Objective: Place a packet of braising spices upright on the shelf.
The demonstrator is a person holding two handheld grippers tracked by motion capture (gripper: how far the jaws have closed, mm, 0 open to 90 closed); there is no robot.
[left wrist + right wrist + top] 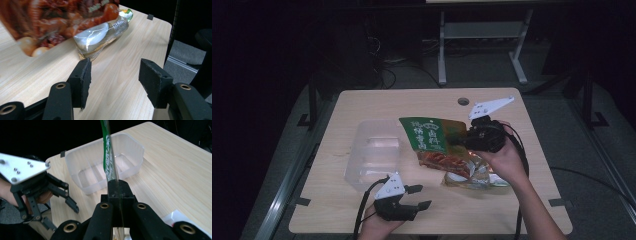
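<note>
Green-topped snack pouch [428, 136], clamped edge-on in the right gripper [117, 188], hangs lifted just beside the clear plastic bin [373, 150] (still empty); a second packet [472, 176] waits on the table [512, 120]. Left gripper [421, 196] gapes, holding nothing.

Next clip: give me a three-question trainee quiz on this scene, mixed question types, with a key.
1. True or false: the right gripper is shut on the green pouch.
2. What lies in front of the left gripper? A) clear packet B) bottle C) spoon
3. Fill in: the clear plastic ____ sits on the table, left of the pouch in the high view.

Key: 1 true. 2 A, the clear packet; the open jaws hold nothing. 3 tub.
</note>
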